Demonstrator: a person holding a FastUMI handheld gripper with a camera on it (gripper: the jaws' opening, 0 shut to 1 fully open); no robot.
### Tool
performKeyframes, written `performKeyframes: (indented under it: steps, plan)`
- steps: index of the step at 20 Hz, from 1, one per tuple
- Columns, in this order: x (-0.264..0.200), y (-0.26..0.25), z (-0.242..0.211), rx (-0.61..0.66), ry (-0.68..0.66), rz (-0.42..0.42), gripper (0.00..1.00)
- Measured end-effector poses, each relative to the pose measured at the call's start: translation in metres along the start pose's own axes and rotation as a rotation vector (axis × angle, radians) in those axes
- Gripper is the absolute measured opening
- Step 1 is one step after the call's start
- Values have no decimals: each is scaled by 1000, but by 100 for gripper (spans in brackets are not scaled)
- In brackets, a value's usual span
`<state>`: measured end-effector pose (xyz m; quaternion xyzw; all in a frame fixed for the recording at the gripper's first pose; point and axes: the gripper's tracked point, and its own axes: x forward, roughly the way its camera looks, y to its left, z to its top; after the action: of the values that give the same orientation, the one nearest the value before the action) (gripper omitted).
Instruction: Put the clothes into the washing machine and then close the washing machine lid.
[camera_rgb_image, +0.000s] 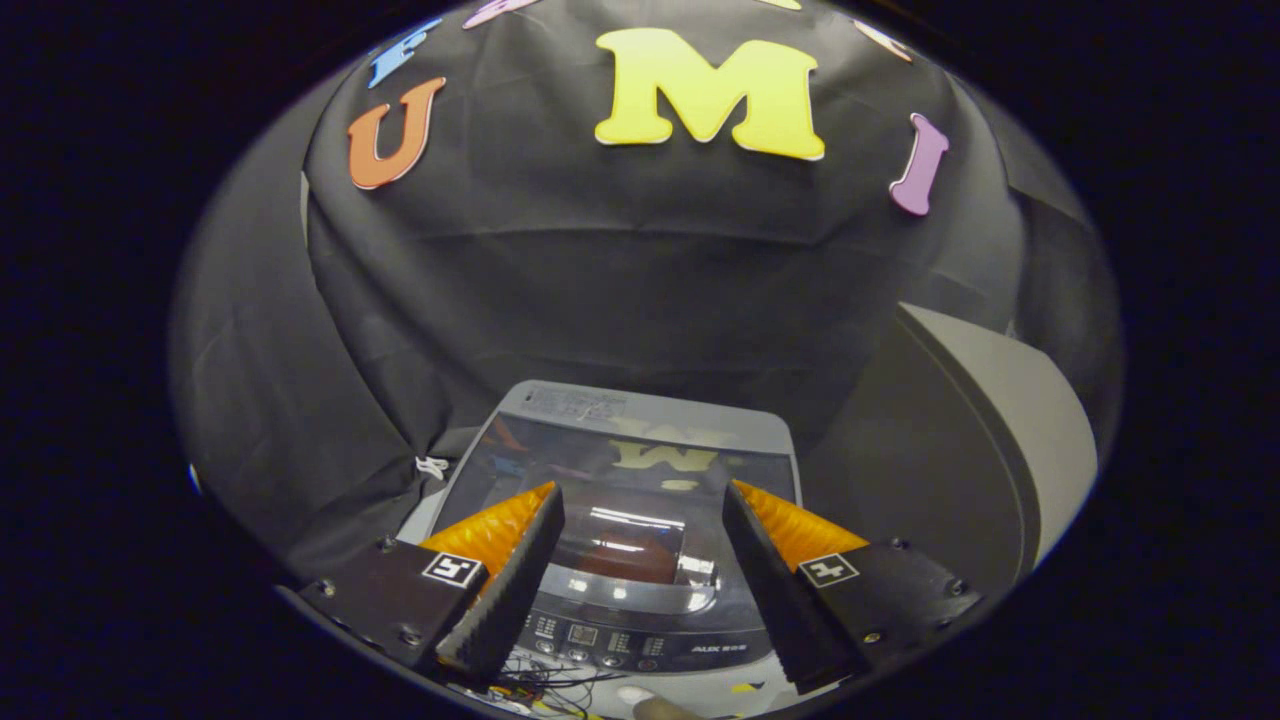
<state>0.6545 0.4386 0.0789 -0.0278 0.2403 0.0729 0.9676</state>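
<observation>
Black draped cloth wall (400, 330) at far left, falling in folds down behind the machine, with a small white knotted tie (432, 466) just beside the machine's back left corner. Left finger (505, 585) of the hand-held gripper (642, 590) next, angled inward over the machine's left side, a square black-and-white marker on its mount. Between the two fingers, a small grey top-loading washing machine (640, 410) with a dark glossy transparent lid (600, 470), seen from above and from its front. Lid lying flat and closed, mirroring the wall above; beneath the glass, something reddish-brown (630, 550), blurred by glare, too unclear to name as clothes. Just nearer than the lid, a grey control panel (620, 635) with a row of small buttons and a display, sitting low between the fingers. In front of the panel, a tangle of thin coloured wires (545, 690) and a pale rounded object, cut off and unidentifiable. Jaws spread wide, apart by most of the machine's width, holding nothing and touching nothing. Right finger (775, 590) mirroring the left, also carrying a square marker. Further right, beyond that finger and well apart from the machine, a large pale grey curved panel (1010, 430) standing against the dark cloth.
</observation>
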Motion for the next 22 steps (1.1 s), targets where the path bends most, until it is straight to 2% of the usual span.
performKeyframes:
  steps: [6, 11, 16, 22]
  plan:
    - [-101, -27, 12, 17, -176, 47, 100]
    - [-195, -77, 1, 55, -327, 57, 100]
    - [-270, -151, -43, 76, -401, 1, 100]
    - [-328, -232, -107, 109, -419, -77, 100]
